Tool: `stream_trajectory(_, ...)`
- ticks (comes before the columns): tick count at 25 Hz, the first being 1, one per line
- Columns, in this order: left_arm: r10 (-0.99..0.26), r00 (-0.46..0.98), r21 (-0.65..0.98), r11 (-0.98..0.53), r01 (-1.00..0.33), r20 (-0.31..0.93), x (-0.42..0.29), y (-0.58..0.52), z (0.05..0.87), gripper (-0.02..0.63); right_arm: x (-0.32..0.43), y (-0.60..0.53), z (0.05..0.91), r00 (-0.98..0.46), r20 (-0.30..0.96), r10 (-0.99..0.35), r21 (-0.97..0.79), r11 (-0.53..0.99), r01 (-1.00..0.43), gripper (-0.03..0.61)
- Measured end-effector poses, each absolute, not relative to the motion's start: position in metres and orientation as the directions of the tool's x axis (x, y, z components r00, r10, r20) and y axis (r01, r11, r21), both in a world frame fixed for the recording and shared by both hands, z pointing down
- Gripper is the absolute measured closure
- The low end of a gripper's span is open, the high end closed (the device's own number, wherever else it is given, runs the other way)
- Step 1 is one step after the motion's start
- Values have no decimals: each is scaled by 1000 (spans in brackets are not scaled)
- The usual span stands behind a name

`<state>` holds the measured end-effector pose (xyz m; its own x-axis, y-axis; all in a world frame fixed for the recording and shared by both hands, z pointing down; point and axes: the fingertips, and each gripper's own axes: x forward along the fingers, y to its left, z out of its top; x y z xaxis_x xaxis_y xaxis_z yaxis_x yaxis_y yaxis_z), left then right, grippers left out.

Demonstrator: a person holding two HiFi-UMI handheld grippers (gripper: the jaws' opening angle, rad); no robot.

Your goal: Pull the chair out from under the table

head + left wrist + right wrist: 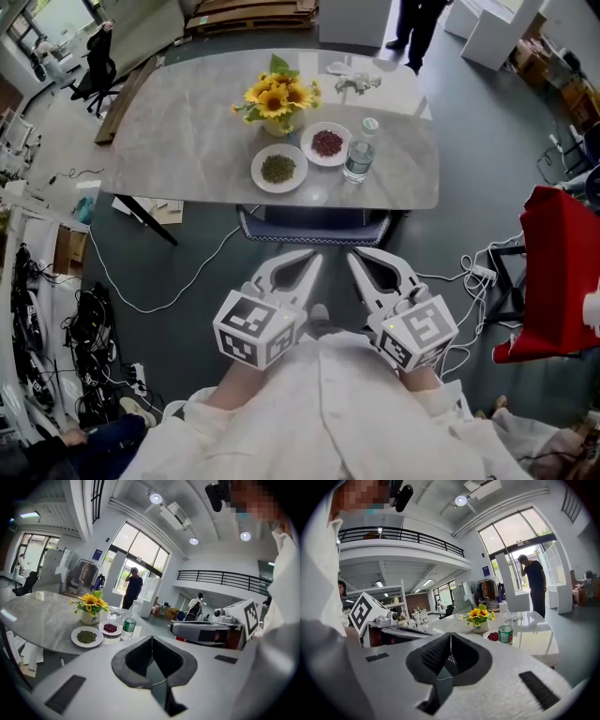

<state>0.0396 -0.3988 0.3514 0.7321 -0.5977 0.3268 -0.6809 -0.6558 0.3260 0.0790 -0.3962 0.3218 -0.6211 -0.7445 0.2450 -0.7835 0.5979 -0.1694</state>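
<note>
The chair is tucked under the grey marble table; only its dark back with a pale patterned edge shows at the table's near side. My left gripper and right gripper are side by side just short of the chair back, close to my body, touching nothing. Both are shut with nothing between the jaws, as the left gripper view and the right gripper view confirm. On the table stand a sunflower vase, a plate of green beans, a plate of red beans and a water bottle.
A red chair or cart stands at the right, with cables and a power strip on the floor beside it. A white cable snakes left of the chair. A person stands beyond the table. Clutter lines the left wall.
</note>
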Motion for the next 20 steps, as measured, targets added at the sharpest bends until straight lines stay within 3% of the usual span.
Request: stream_trajectory(20,-510,784,302,-731,-612,354,37,-418,347,598,84,-414,320,-545,269,-794,-174,516,-839,574)
